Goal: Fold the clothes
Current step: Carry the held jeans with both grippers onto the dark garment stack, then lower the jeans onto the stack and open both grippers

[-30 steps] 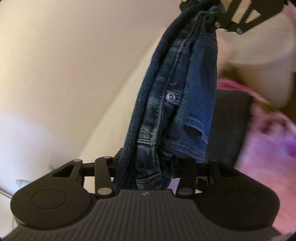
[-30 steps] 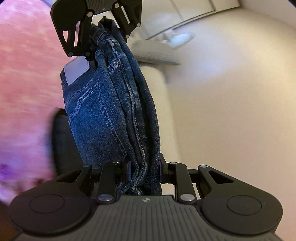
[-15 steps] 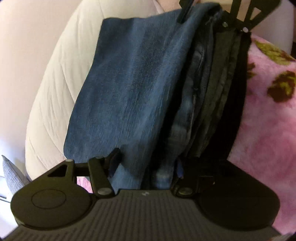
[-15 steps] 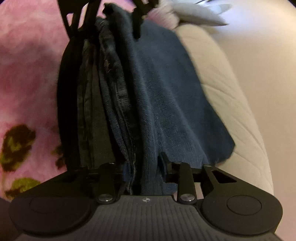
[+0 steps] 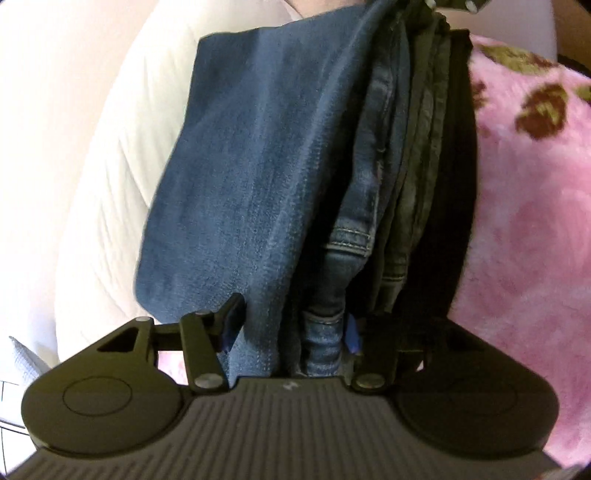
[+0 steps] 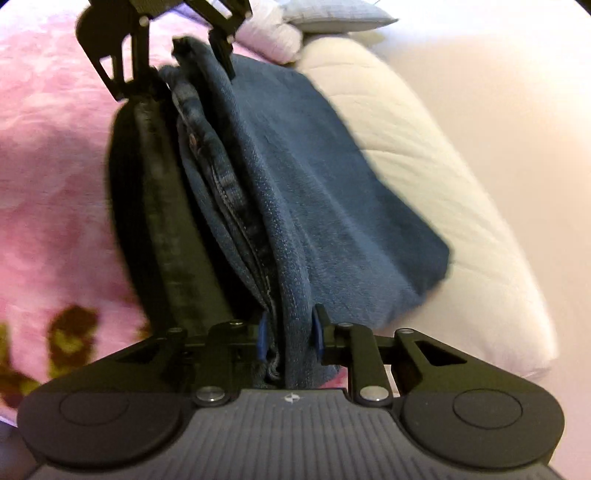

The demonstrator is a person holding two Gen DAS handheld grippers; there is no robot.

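**A:** Judging from how the cloth lies, the folded jeans [image 5: 255,177] look nearly set down. They are doubled into a thick bundle, and the broad outer panel drapes over the white mattress edge [image 5: 110,155] on the left side of the left wrist view.

**B:** Are both tools gripping it?

**A:** The left tool [image 5: 291,328] has denim between its blue pads, and its jaws are closing at this moment. The right tool [image 6: 288,332] pinches a narrower bunch of the same jeans [image 6: 314,206], its jaws also closing on the cloth.

**B:** So what is left?

**A:** I would say releasing the bundle and smoothing it flat. The seams and hems near the left tool are bunched unevenly, so the fold may need tidying. Whether more clothes wait, I cannot tell.

**B:** Anything else there?

**A:** A dark folded garment [image 5: 443,206] lies right beside the jeans, touching them, on the pink floral blanket [image 5: 528,206]. A grey pillow [image 6: 332,14] sits at the far end of the bed in the right wrist view.

**B:** Anything in the way?

**A:** The dark garment crowds the landing spot, and the jeans hang partly over the mattress edge, so they could slide off when let go.
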